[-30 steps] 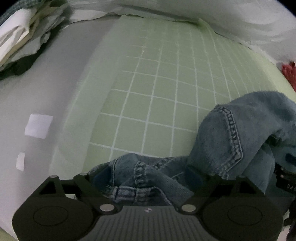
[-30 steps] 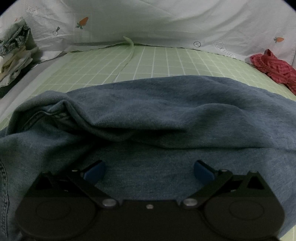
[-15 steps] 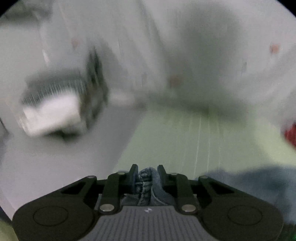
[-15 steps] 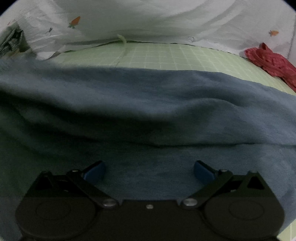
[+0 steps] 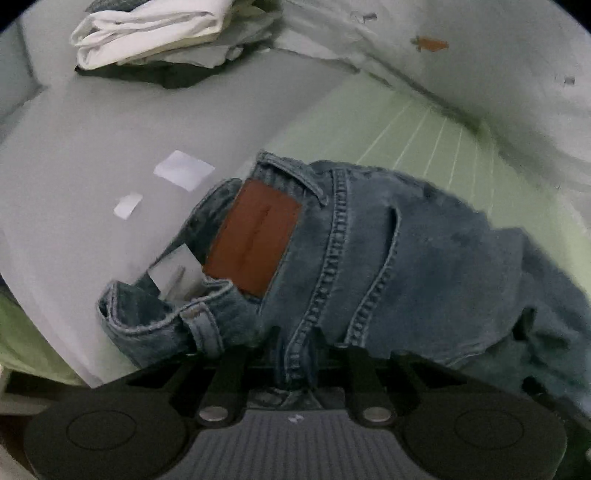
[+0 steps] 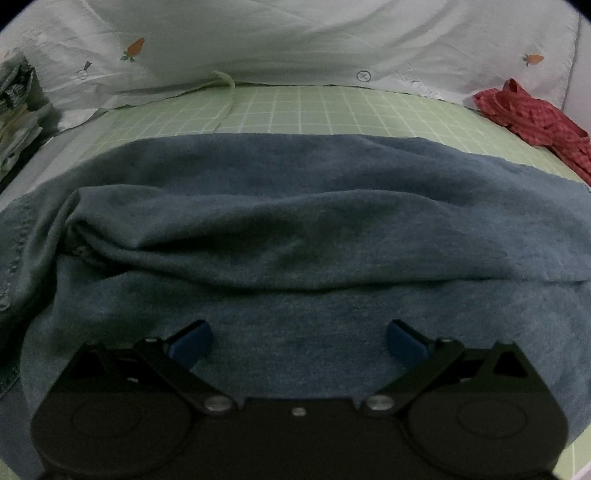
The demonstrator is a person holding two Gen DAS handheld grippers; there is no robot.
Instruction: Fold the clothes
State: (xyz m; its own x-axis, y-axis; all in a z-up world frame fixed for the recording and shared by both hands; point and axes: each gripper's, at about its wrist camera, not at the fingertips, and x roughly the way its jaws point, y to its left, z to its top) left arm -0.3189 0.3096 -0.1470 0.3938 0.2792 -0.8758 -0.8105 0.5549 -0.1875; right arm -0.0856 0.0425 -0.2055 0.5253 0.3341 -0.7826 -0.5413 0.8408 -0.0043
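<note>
- My left gripper [image 5: 295, 354]: jaws pressed together on a stitched seam of the jeans [image 5: 388, 258], just below the waistband.
- In the left wrist view the jeans fill the centre and spread toward 3 o'clock. The waistband end points to 10 o'clock, with the brown leather patch [image 5: 255, 236] facing the camera.
- A white inner label [image 5: 173, 273] shows inside the open waistband, at 9 o'clock of the patch.
- The waistband end lies over a grey sheet [image 5: 92, 166]; the rest lies on the green grid mat [image 5: 406, 125].
- Two white paper scraps [image 5: 183, 170] sit on the grey sheet at 11 o'clock of the jeans, apart from them.
- A pile of folded white clothes [image 5: 155, 33] sits at 11 o'clock, well apart.
- My right gripper [image 6: 297, 339]: jaws spread wide, blue fingertips [image 6: 192, 341] over flat denim, nothing between them. Contact with the cloth: cannot tell.
- Right wrist view: the denim runs across the frame in two soft ridges; the grid mat shows beyond at 12 o'clock.
- A red checked garment [image 6: 532, 122] lies at 2 o'clock, near the white carrot-print sheet [image 6: 295, 40].
</note>
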